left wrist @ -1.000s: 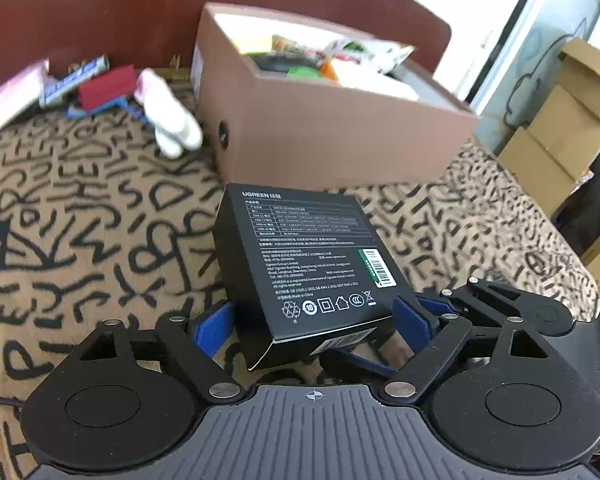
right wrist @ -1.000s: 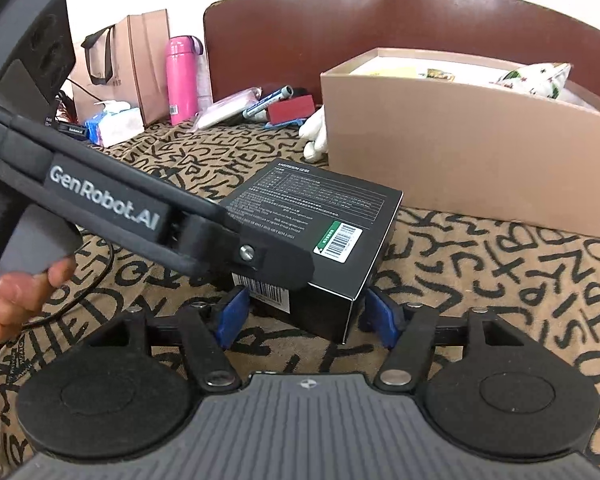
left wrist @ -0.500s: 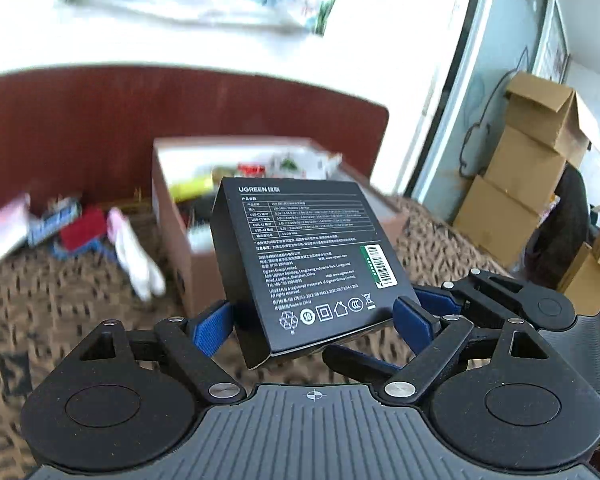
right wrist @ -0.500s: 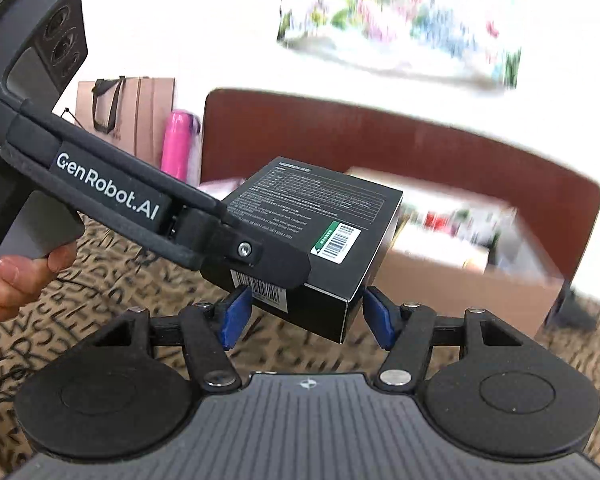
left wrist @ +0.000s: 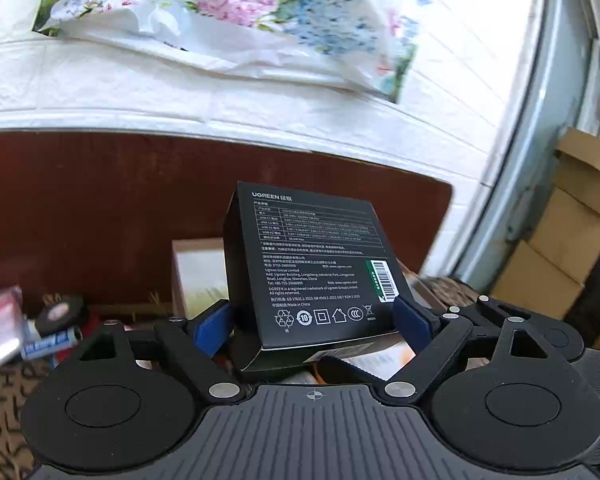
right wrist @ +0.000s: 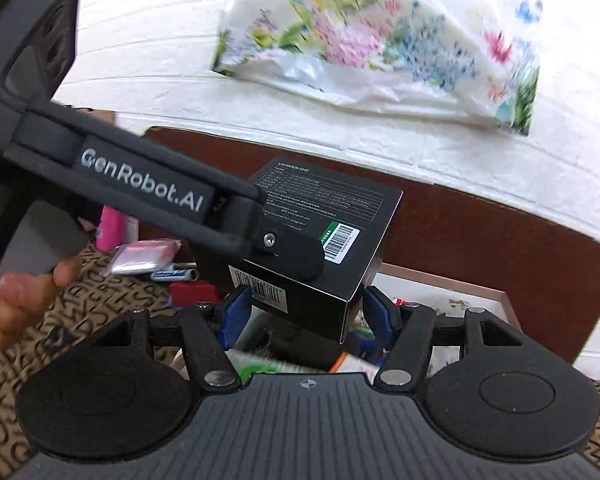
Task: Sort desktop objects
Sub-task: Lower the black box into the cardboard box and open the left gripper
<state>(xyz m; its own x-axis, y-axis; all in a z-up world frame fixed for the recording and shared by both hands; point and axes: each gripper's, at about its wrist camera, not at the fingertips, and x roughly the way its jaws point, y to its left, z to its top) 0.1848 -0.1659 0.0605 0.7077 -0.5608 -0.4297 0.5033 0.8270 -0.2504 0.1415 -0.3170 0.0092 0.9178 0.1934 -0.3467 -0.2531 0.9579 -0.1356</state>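
Black carton (left wrist: pixel 312 276), printed face up, held clear of the patterned tabletop (left wrist: pixel 0 400) above the open cardboard box (left wrist: pixel 196 276). Left gripper (left wrist: pixel 314 322): blue pads (left wrist: pixel 212 330) pressed on two opposite sides of the carton, jaws clamped on it. Right gripper (right wrist: pixel 304 312): blue pads (right wrist: pixel 236 312) clamped on the carton's near lower corner, its jaws at an angle to the other pair. A hand (right wrist: pixel 16 300) grasps the left gripper's handle at frame left. Behind: brown headboard (left wrist: pixel 100 220), floral bag (left wrist: pixel 236 20), stacked cartons (left wrist: pixel 560 248).
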